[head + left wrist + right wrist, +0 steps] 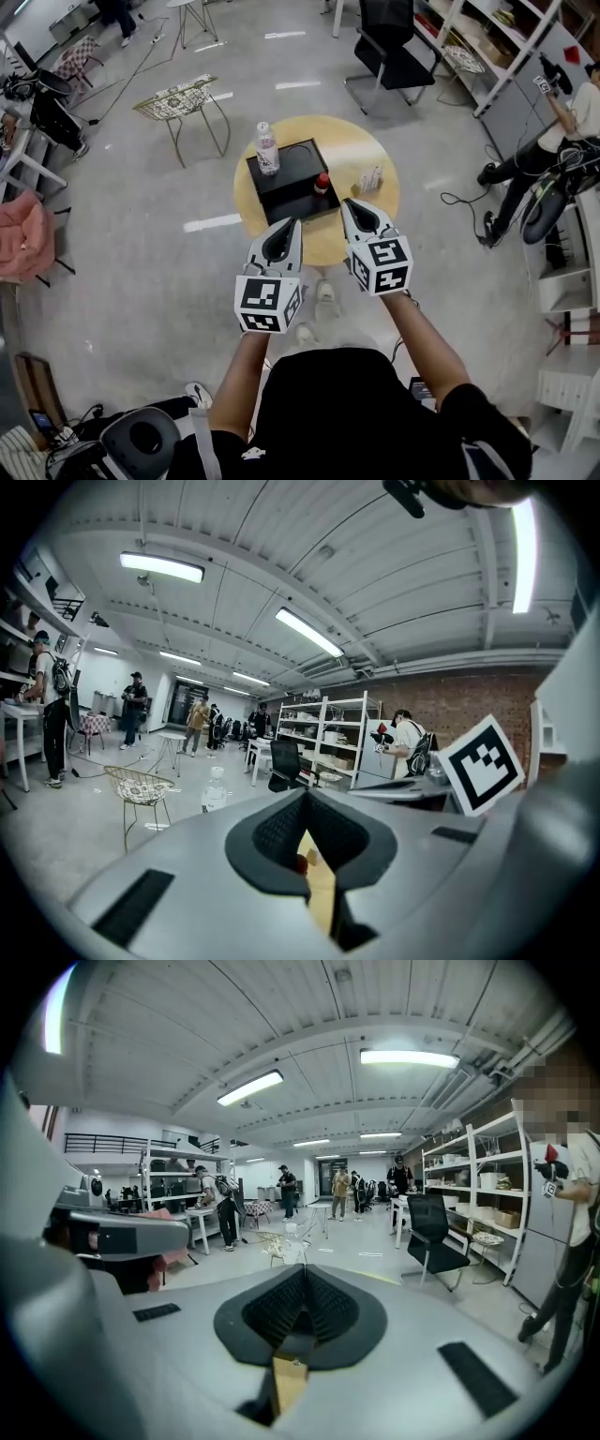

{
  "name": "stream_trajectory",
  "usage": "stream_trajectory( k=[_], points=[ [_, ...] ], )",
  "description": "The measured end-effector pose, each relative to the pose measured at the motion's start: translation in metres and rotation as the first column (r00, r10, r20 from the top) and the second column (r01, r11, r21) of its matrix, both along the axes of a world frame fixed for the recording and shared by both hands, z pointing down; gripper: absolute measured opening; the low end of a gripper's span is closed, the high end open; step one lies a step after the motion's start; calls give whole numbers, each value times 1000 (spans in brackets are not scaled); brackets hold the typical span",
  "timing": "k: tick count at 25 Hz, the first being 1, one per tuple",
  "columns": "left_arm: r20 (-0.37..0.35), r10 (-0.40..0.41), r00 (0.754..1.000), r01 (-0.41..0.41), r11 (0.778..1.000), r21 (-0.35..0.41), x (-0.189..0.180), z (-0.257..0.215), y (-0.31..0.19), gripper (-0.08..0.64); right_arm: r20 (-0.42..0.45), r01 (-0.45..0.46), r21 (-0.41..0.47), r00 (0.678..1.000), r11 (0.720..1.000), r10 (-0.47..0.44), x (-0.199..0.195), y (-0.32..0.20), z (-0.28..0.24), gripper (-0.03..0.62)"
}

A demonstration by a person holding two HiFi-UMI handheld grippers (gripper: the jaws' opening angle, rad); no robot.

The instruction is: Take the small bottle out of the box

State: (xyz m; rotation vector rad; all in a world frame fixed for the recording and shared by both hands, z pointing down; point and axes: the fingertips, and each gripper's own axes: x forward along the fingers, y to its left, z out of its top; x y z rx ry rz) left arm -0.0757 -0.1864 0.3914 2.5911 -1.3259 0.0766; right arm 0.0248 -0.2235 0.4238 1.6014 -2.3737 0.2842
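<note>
A black box (292,187) lies on a round wooden table (349,146). A small red-capped bottle (322,182) stands at the box's right edge; its red cap (301,862) shows through the gap under the left jaws. A clear water bottle (267,148) stands at the box's back left corner. My left gripper (289,223) hovers over the table's near edge, jaws together and empty. My right gripper (349,203) hangs beside it, just short of the box's near right corner, also shut on nothing. Both point toward the box.
A small printed carton (370,178) stands on the table to the right of the box. A wire-frame chair (178,98) is on the floor to the far left, and an office chair (389,47) beyond the table. A person (572,112) stands by the shelves at the right.
</note>
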Motion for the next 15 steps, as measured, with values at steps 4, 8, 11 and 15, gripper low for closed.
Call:
stream_trajectory(
  k=[4, 8, 11, 15],
  points=[
    [8, -13, 1000, 13, 1000, -18, 4, 14, -25, 2, -2, 34, -36, 999, 999, -34, 0, -26, 21, 3],
    [15, -27, 1000, 27, 999, -40, 9, 26, -49, 2, -9, 53, -68, 999, 996, -54, 5, -53, 36, 2],
    [16, -37, 999, 38, 997, -60, 16, 33, -66, 2, -12, 65, -91, 998, 994, -67, 11, -69, 45, 3],
    [18, -49, 999, 50, 995, -90, 23, 43, -87, 2, -20, 86, -126, 996, 988, -89, 15, -88, 59, 3]
  ],
)
